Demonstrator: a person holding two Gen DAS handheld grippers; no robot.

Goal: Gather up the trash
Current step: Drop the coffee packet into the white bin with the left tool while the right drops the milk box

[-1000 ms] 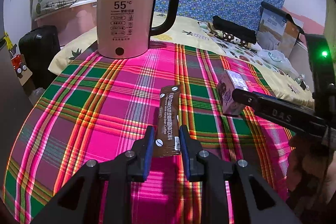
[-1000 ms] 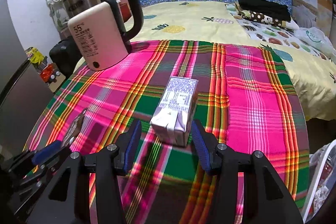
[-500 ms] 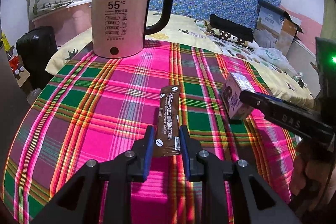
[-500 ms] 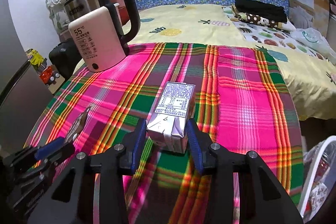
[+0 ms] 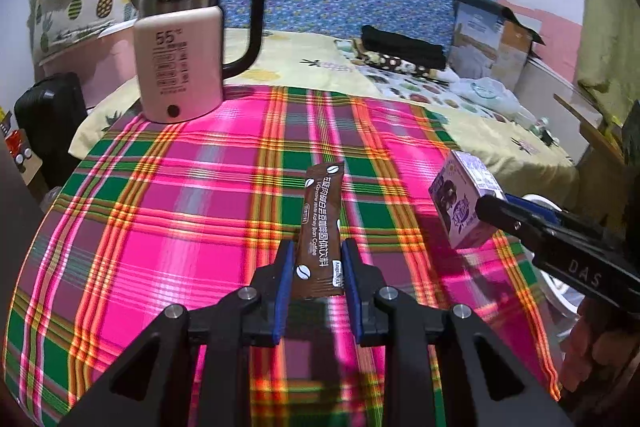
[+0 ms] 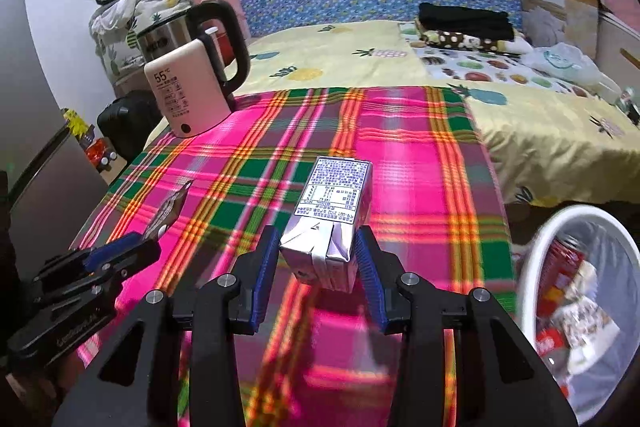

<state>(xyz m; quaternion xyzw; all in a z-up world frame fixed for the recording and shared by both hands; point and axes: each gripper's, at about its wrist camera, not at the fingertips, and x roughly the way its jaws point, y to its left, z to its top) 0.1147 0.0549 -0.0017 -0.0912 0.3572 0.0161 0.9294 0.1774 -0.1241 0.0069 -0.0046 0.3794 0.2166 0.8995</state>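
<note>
My left gripper (image 5: 316,255) is shut on the lower end of a brown coffee sachet (image 5: 320,219), which sticks out forward above the plaid tablecloth (image 5: 160,211). A small purple-and-silver drink carton (image 6: 332,203) sits between the blue pads of my right gripper (image 6: 318,247), which press on its two sides and hold it off the cloth. In the left wrist view the carton (image 5: 460,203) hangs at the right, over the table's edge. The right wrist view has the left gripper (image 6: 132,247) with the sachet (image 6: 170,207) at lower left.
A white kettle (image 5: 180,67) with a black handle stands at the table's far left corner. A white trash basket (image 6: 536,239) holding wrappers sits on the floor, right of the table. Behind the table lies a bed (image 6: 360,67) with folded clothes and a box.
The right gripper's jaws closed on the carton and lifted it off the cloth. Both grippers drew back toward the right with their loads, and the trash basket came into view.
</note>
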